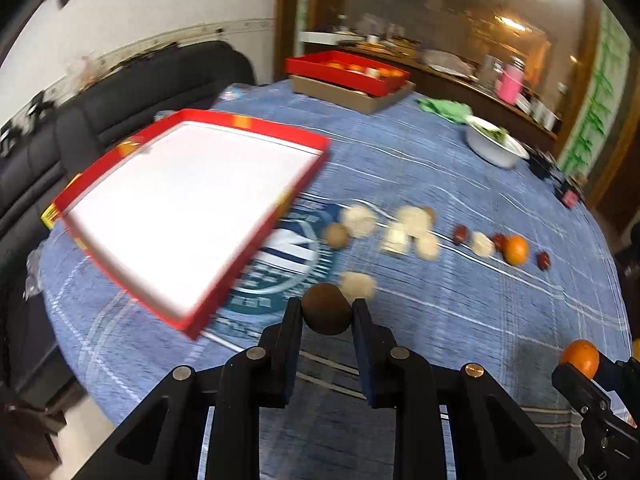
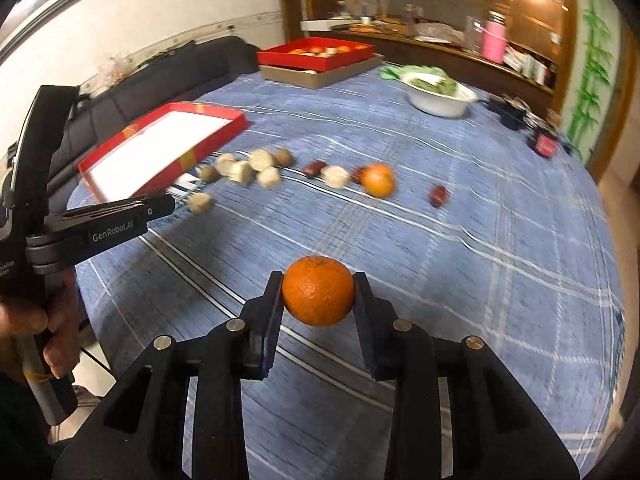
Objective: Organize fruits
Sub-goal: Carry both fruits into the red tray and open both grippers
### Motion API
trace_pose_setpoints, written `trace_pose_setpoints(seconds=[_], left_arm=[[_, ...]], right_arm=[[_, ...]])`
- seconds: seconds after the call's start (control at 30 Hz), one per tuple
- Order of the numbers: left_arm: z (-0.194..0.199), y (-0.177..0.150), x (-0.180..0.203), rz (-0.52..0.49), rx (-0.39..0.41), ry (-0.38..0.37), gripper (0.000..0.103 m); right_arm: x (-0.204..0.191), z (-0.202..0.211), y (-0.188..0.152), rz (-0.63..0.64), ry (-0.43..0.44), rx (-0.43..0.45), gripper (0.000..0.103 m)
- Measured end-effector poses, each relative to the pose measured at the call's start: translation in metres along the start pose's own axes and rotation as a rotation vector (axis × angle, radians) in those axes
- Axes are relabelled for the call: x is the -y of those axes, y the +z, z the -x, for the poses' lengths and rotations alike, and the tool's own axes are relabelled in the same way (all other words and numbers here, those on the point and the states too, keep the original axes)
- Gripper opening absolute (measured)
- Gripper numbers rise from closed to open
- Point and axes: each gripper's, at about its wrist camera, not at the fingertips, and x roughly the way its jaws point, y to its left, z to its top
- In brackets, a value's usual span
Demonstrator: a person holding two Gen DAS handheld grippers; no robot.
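Left wrist: brown fruit (image 1: 326,309) blurred

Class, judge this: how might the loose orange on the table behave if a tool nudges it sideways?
The orange looks round, so it would probably roll. The cloth is flat, without edges, so it may travel. Its rind looks firm, likely tolerating a squeeze.

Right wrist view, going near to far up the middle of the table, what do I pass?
Orange in the right claw → loose orange → white bowl → red box on the brown one.
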Motion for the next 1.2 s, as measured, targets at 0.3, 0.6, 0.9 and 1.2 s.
trace_pose_setpoints(seconds=[0.3,0.6,0.9,1.2], left_arm=[[-0.008,0.026,-0.074,0.128,0.030,0.129,0.024],[-0.021,0.049,-0.115,0.207,0.041,0.205,0.024],[-0.041,0.062,-0.139,0.245,0.028,0.281,0.024],[-0.058,0.066,-0.152,0.263,0.005,0.313,0.024]], right_arm=[[-0.061,-0.035,0.062,0.104,0.132,0.047,0.033],[-0.125,-0.081,0.128,0.178,0.230,0.082,0.033],[-0.181,-0.162,0.162,0.213,0.289,-0.018,0.033],[-0.193,-0.207,0.166,0.191,0.285,-0.087,0.033]])
